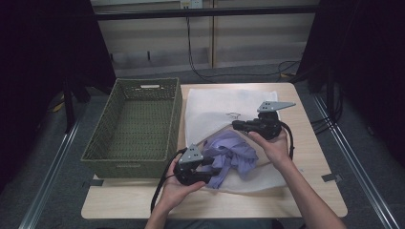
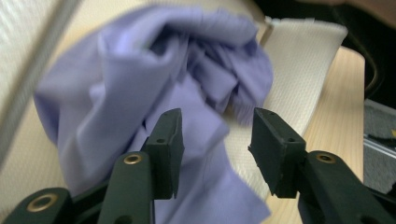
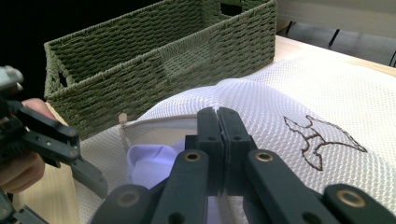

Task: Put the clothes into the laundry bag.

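We take the green woven basket [image 1: 133,129] as our landmark; it sits on the left part of the wooden table [image 1: 315,143]. Just to its right lies a white mesh bag [image 1: 217,107], touching or nearly touching the basket's side. A crumpled purple cloth [image 1: 231,155] sits at the bag's near end, to the right of the basket's near corner — partly tucked under the lifted mesh, partly spilling out onto it.

The right gripper [image 1: 237,125] is farther from the basket than the cloth is, above the middle of the bag. In the right gripper view its jaws are pressed tight together on the bag's raised top layer, beside the zipper edge, with a brown stitched mark [image 3: 322,137] on the mesh next to them.

The left gripper [image 1: 210,172] hovers just off the basket's near right corner, at the cloth's near edge. Its jaws stand wide apart; the cloth lies between and behind them, though the blur leaves us unsure whether either jaw touches it.
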Demonstrator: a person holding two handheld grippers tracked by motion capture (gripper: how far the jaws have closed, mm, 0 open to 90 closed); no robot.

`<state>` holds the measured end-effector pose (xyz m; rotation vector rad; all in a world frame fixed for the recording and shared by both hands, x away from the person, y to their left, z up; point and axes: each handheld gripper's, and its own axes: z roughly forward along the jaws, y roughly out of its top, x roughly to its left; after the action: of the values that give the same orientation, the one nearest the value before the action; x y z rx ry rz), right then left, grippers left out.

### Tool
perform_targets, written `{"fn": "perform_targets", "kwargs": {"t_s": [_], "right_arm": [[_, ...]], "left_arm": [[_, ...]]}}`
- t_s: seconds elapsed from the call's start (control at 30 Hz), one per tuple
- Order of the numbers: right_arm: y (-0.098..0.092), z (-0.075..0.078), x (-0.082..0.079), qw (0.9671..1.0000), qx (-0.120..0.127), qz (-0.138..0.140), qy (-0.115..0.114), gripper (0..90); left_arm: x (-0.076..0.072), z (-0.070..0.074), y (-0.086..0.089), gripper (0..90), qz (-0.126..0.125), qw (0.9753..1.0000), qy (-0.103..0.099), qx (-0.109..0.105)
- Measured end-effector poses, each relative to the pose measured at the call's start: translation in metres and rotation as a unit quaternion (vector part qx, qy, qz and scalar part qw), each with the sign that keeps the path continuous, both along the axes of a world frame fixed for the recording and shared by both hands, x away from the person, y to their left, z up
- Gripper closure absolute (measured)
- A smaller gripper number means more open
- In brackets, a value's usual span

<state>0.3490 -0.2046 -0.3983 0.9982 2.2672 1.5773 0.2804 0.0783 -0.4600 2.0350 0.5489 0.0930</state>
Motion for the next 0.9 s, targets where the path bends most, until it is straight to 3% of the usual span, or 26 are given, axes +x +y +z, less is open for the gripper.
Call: {"fn": "perform_targets", "kwargs": {"t_s": [0.13, 0.23, 0.4, 0.5, 0.67, 0.73, 0.8, 0.87, 0.9], "right_arm": [[0.0, 0.0, 0.0, 1.0, -0.001, 0.001, 0.0, 89.2], [0.001, 0.0, 0.0, 1.0, -0.003, 0.001, 0.0, 89.2], [0.001, 0.0, 0.0, 1.0, -0.002, 0.001, -0.001, 89.2], [0.001, 0.0, 0.0, 1.0, -0.004, 0.001, 0.0, 89.3], [0.001, -0.001, 0.0, 1.0, -0.004, 0.002, 0.0, 89.2], [0.001, -0.001, 0.0, 1.0, -0.003, 0.003, 0.0, 89.2], [0.001, 0.0, 0.0, 1.0, -0.003, 0.003, -0.001, 89.2], [0.001, 0.0, 0.0, 1.0, -0.003, 0.003, -0.001, 89.2], [0.001, 0.0, 0.0, 1.0, -0.003, 0.003, -0.001, 89.2]], "left_arm": [[-0.006, -0.01, 0.003, 55.2, -0.009, 0.9999, 0.012, 0.005], [-0.006, -0.016, 0.008, 49.4, -0.014, 0.9997, 0.015, 0.014], [-0.01, -0.024, 0.013, 50.8, -0.034, 0.999, 0.017, 0.025], [-0.011, -0.029, 0.011, 40.9, -0.038, 0.9984, 0.023, 0.034], [-0.013, -0.036, 0.004, 33.2, -0.042, 0.9976, 0.026, 0.05], [-0.01, -0.039, 0.002, 34.7, -0.036, 0.997, 0.025, 0.065], [-0.007, -0.042, 0.002, 45.2, -0.03, 0.9964, 0.032, 0.072], [-0.005, -0.042, 0.003, 64.7, -0.02, 0.9971, 0.036, 0.064], [-0.004, -0.042, 0.003, 64.7, -0.015, 0.9973, 0.04, 0.06]]}}
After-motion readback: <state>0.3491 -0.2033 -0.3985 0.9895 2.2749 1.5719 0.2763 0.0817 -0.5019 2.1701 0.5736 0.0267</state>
